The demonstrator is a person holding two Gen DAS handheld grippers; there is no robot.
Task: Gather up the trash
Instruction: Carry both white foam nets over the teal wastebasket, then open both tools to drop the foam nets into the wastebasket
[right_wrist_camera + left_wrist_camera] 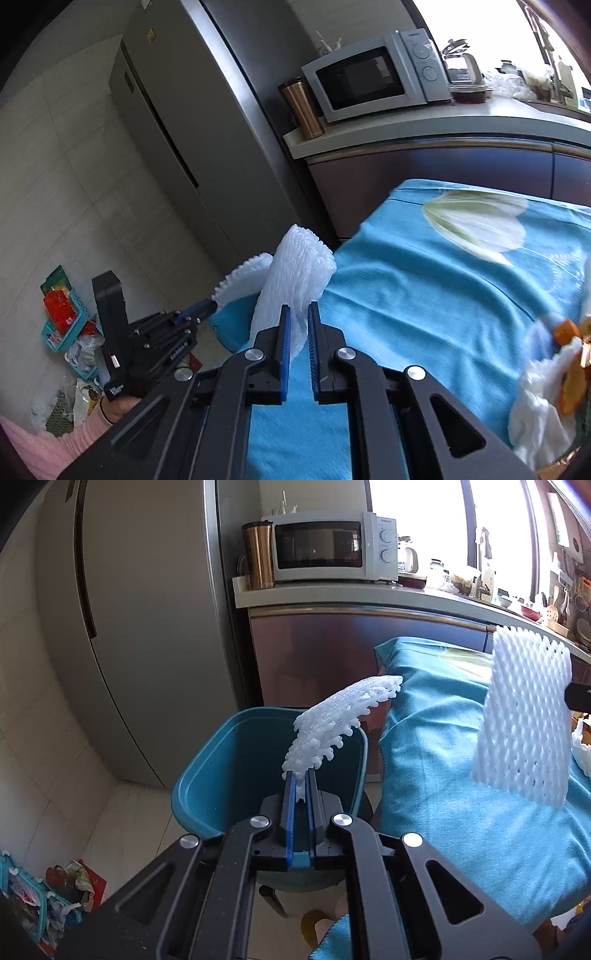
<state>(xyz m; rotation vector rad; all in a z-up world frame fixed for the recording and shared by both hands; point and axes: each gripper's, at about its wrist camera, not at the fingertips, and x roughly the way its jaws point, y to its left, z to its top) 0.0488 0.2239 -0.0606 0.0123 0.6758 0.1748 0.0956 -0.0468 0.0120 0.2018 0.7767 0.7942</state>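
My left gripper point(301, 775) is shut on a white foam fruit net point(332, 723) and holds it above the open teal trash bin point(207, 775). My right gripper point(299, 310) is shut on a second white foam net point(295, 280), held over the left edge of the table with the blue cloth point(424, 295). That second net also shows at the right of the left wrist view point(524, 716). The left gripper point(199, 310) and its net point(243, 277) show at the left of the right wrist view. The bin is mostly hidden there.
White tissue and orange peel point(554, 369) lie at the table's right edge. A counter point(332, 594) with a microwave point(332, 546) and a copper tumbler point(258, 554) stands behind, beside a tall fridge point(140, 627). A teal basket of clutter point(62, 325) sits on the floor.
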